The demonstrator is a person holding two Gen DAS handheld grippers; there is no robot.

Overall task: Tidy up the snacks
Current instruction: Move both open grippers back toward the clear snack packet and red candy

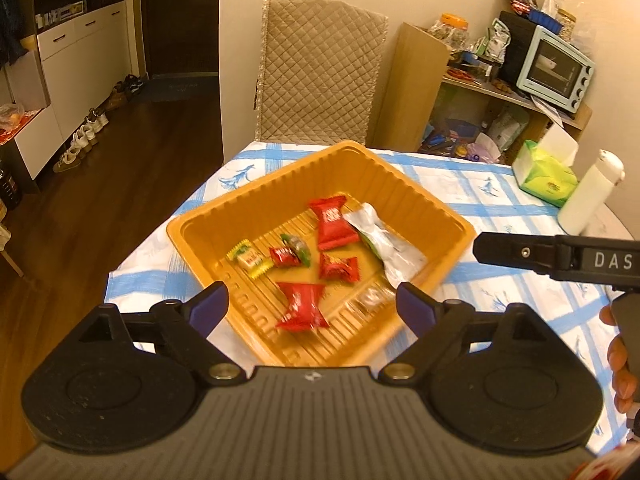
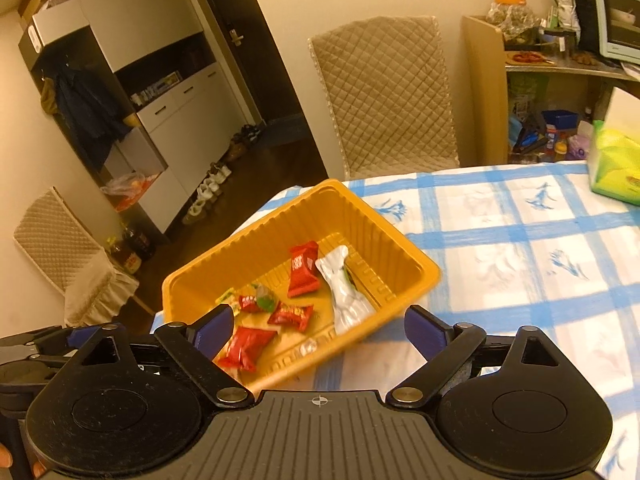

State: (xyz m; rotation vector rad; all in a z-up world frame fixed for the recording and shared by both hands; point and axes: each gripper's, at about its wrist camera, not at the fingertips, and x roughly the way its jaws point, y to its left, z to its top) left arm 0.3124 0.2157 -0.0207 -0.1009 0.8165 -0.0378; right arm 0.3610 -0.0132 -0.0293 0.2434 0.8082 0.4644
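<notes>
An orange plastic tray (image 1: 208,216) sits on the table near its left edge; it also shows in the right wrist view (image 2: 256,236). It holds several wrapped snacks: red packets (image 1: 332,224) (image 2: 303,268), a silver pouch (image 1: 384,240) (image 2: 346,292), a yellow candy (image 1: 250,260), a green one (image 1: 296,246) and a clear one (image 1: 372,298). My left gripper (image 1: 312,306) is open and empty over the tray's near side. My right gripper (image 2: 320,330) is open and empty, just above the tray's near corner. Its body shows at the right of the left wrist view (image 1: 560,258).
The table has a blue-checked cloth (image 2: 520,248). A green tissue box (image 1: 546,178) (image 2: 614,164) and a white bottle (image 1: 588,196) stand at its far right. A quilted chair (image 1: 316,76) (image 2: 388,96) stands behind the table, next to a cluttered shelf with a toaster oven (image 1: 556,68).
</notes>
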